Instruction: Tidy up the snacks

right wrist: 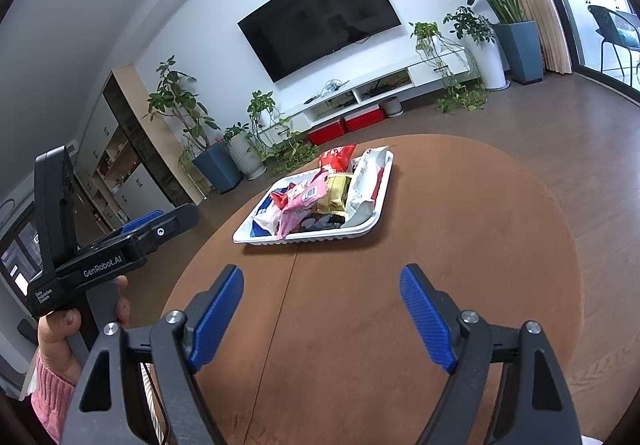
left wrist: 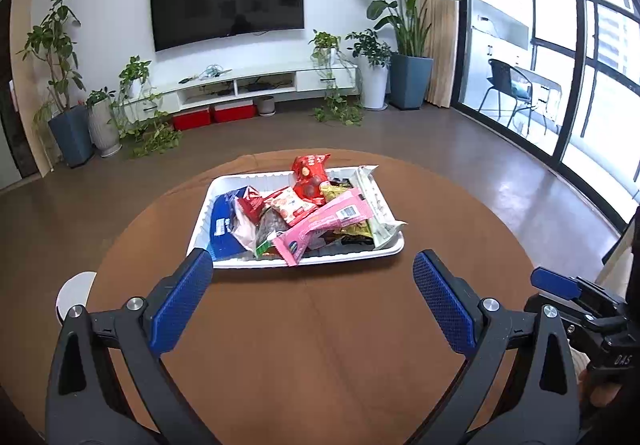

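Indoors, a round brown table fills the foreground of a living room, a dark TV on the far wall. Near the table's far edge sits a white tray, and all the snacks in view lie heaped inside it; no packet rests on the bare wood.

Both grippers hang low over the near side of the table, well short of the tray. Left gripper: jaws spread wide, nothing between them. Right gripper: likewise wide apart and holding nothing. In the right wrist view a hand in a pink sleeve grips the left tool's handle.

Judged from this, the scene fits two stages alike: snacks gathered into the tray as the task wants, or a jumbled pile waiting to be sorted. The pictures do not settle which, so no next move can be named with confidence.

Packets overlap at all angles. A pink pack lies slanted across the front, a red bag stands up at the back, a blue pack lies along the left wall, and a white wrapper leans over the right rim. Gold foil shows mid-pile in the right wrist view. Soft crinkly film like this would likely slip and shift if pinched.
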A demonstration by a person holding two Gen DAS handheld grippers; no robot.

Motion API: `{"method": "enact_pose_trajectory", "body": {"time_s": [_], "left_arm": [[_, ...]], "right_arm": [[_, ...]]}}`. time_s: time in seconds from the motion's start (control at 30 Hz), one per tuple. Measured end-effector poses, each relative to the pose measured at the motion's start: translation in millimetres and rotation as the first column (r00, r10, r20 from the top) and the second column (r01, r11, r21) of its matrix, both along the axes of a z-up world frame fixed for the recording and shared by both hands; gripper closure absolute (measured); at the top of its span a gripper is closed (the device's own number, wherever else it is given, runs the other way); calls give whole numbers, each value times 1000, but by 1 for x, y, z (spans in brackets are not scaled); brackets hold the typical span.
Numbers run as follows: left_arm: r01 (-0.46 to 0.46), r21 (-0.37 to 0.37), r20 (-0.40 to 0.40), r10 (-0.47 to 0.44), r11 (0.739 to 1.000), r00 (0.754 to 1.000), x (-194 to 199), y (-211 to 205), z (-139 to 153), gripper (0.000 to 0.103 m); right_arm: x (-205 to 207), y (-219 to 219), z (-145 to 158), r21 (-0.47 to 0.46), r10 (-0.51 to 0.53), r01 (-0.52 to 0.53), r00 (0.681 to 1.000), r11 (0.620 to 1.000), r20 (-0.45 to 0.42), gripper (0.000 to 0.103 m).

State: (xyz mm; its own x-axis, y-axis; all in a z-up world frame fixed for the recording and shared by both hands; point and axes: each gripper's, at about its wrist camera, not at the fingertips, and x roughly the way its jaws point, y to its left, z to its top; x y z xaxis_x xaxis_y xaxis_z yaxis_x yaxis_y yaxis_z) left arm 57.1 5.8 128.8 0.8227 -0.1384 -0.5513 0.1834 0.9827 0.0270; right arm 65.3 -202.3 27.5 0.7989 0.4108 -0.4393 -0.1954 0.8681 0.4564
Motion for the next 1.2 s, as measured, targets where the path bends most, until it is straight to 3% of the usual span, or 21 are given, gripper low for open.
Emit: {"method": "enact_pose_trajectory", "body": {"time_s": [0.77, 1.03, 1.2], "left_arm": [[-39, -32, 17, 40, 999, 999, -7, 11, -4, 1], [-94, 101, 71, 87, 990, 994, -12, -1, -8, 1], [-83, 112, 71, 75, 990, 995, -14, -6, -11, 1]], "right_arm": [[-3, 15, -7, -3, 33, -33, 999, 999, -11, 18], [-4, 18, -10, -2, 38, -38, 999, 999, -14, 18], [-8, 20, -14, 0, 45, -45, 999, 999, -17, 18]]}}
